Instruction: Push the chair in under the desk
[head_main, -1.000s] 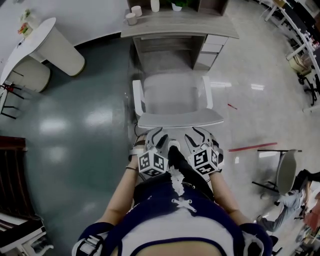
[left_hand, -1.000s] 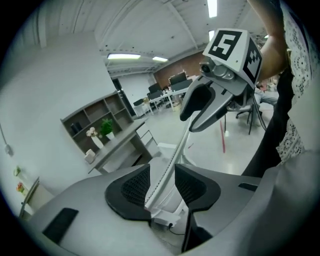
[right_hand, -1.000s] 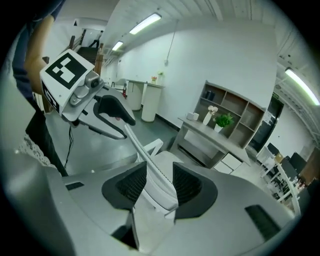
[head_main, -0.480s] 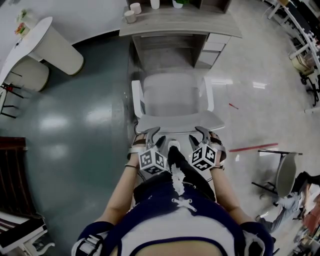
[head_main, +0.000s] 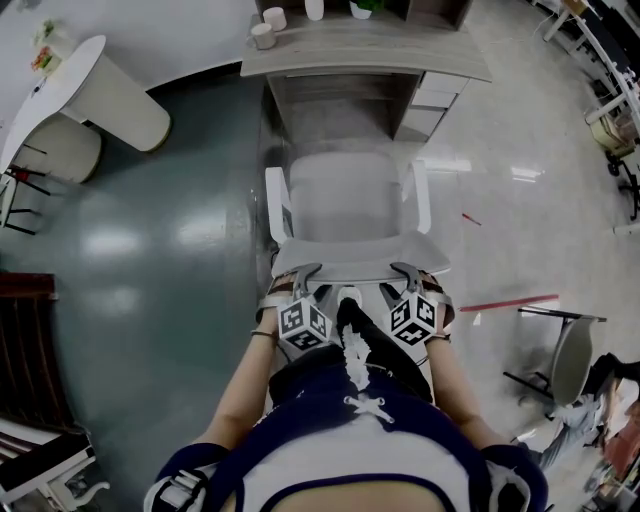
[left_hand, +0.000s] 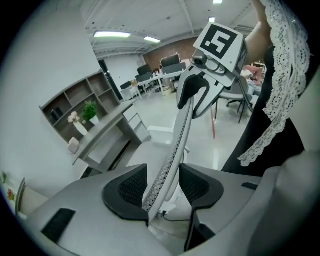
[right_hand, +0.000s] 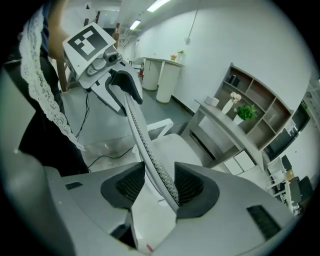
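Cups (head_main: 263, 35) sit on the counter (head_main: 370, 52); a red stick (head_main: 508, 298) lies on the floor; the white chair (head_main: 350, 195) stands right before the counter; the left gripper (head_main: 298, 277) and right gripper (head_main: 415, 275) jaws, just opening wide, sit either side of its mesh back.

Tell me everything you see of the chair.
The chair is pale grey, with a seat, two white armrests and a thin mesh backrest. It stands upright facing the desk, not yet pushed under. The left gripper and right gripper straddle the backrest's top edge; their jaws have just been opening and don't clamp it.
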